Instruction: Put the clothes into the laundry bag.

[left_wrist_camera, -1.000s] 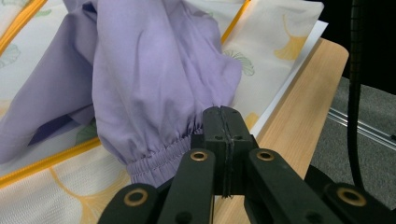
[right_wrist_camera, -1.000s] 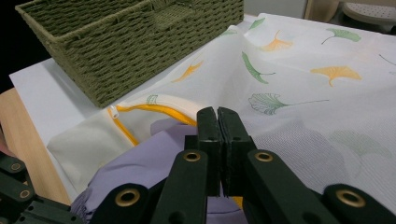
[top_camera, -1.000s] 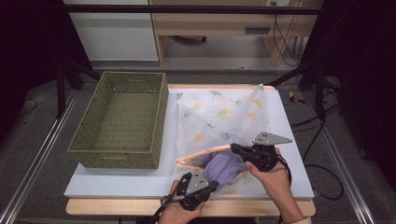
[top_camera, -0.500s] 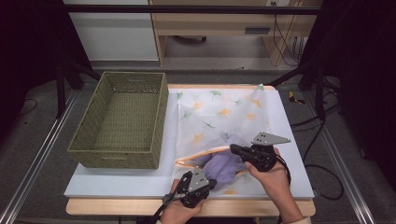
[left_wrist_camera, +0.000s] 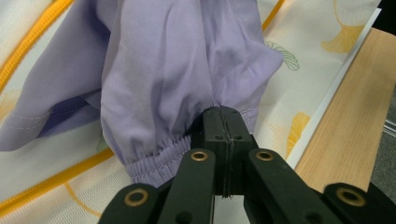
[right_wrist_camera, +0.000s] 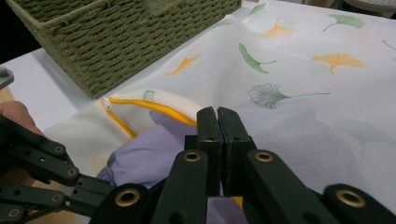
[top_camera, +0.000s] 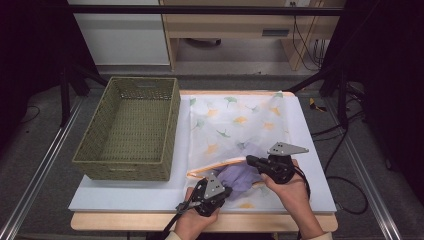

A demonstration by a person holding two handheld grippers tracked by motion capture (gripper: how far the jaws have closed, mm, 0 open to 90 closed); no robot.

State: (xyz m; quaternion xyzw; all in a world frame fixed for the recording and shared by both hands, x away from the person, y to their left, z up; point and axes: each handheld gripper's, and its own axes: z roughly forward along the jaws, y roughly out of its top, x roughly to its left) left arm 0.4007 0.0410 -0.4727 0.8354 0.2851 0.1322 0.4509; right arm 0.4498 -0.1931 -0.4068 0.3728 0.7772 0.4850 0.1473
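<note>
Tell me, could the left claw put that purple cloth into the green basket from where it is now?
Probably not yet. The left claw grips the purple cloth, but much of the cloth sits inside the leaf-print bag, whose orange-edged opening the right claw holds. The basket itself stands open.

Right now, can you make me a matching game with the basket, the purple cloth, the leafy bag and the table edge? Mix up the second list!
Things:
1. basket
2. purple cloth
3. leafy bag
4. table edge

Descriptions:
A. white with orange and green leaves
B. bare wood
C. woven, green, nothing inside
D. pinched by the left gripper, partly tucked in the bag's opening

Pairs: 1-C, 2-D, 3-A, 4-B
</note>
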